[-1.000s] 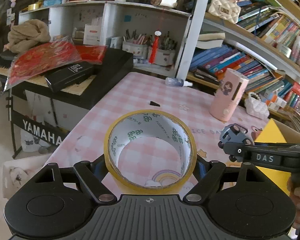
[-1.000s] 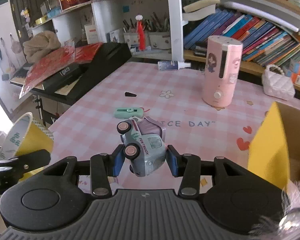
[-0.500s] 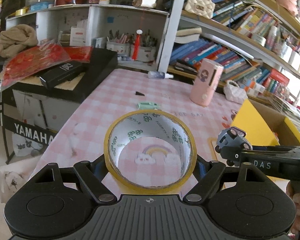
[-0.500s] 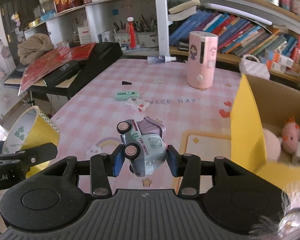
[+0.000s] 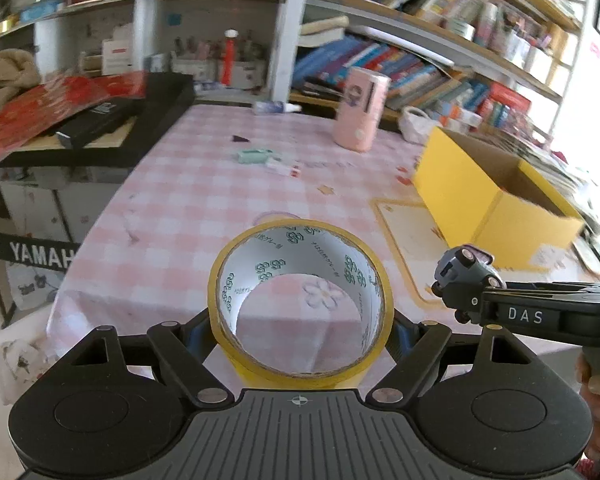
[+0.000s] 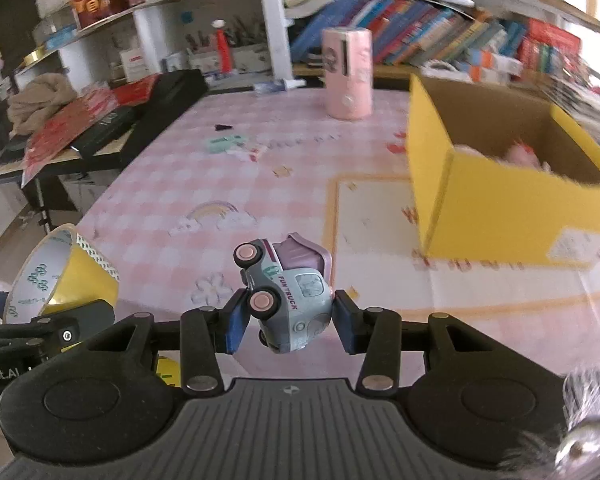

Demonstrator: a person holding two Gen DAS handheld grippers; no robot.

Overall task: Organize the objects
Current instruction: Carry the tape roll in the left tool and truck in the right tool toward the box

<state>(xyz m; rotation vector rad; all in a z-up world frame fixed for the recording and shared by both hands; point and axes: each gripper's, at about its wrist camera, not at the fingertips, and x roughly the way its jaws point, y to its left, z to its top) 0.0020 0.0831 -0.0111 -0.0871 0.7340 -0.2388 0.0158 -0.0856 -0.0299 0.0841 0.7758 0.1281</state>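
The left hand-held gripper (image 5: 300, 334) pinches a roll of yellow packing tape (image 5: 300, 304) across its width, the hollow core facing the camera, above the near edge of the pink checked bench (image 5: 204, 196). To its right, the right hand-held gripper (image 6: 287, 322) clamps a pale blue toy truck (image 6: 288, 296) tipped on its side, pink wheels to the left. An open yellow cardboard box (image 6: 496, 200) stands on the bench's right side, a pink plush toy (image 6: 520, 156) inside. Far off stands a pink cylindrical appliance (image 5: 360, 110).
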